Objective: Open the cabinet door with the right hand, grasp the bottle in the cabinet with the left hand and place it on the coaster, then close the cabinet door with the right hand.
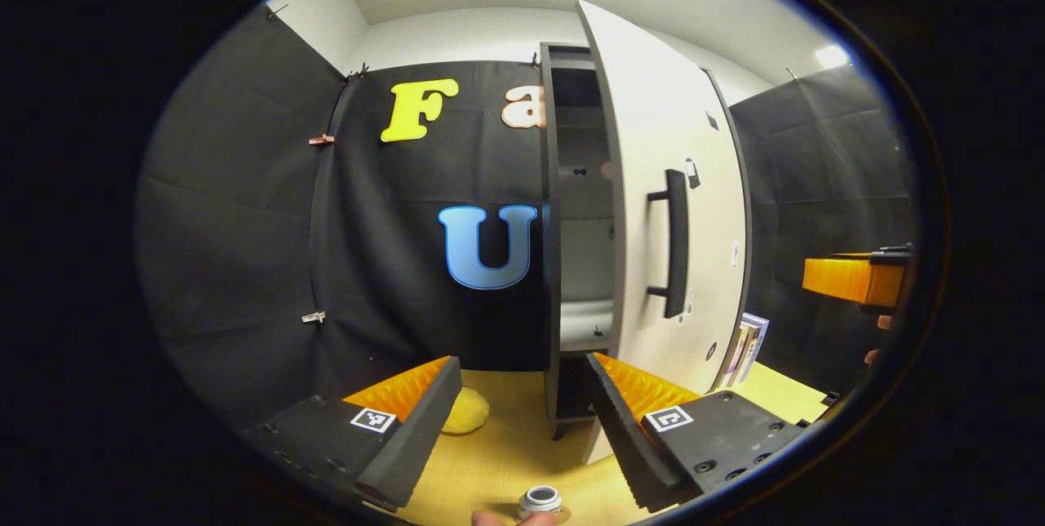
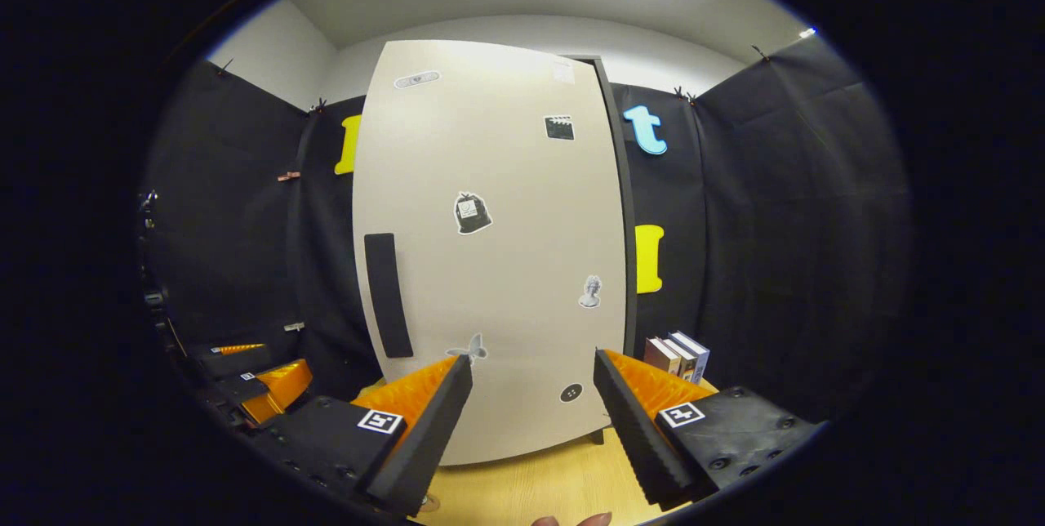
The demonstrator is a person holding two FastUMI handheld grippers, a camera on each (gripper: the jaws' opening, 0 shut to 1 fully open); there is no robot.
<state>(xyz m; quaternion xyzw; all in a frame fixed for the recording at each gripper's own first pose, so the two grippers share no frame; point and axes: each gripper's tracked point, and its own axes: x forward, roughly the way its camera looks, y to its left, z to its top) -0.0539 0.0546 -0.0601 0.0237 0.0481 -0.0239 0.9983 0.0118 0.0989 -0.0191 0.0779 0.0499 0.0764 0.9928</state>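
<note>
The cabinet door [image 1: 653, 207] stands ajar, leaving a narrow gap into the cabinet [image 1: 575, 207]; its shelves look bare, though dim.

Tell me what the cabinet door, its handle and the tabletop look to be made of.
Cabinet door: likely laminated or painted board; flat, pale, matte, with stickers on it. Handle: black bar, metal or plastic, the look leaves it open; slight sheen. Tabletop: light wood or wood-look laminate, faint grain, smooth.

I see a few books [image 2: 678, 354] standing upright on the wooden table [image 2: 539, 485] at the far right, against the booth wall. A yellow rounded object [image 1: 465, 412] lies on the table, far left.
</note>
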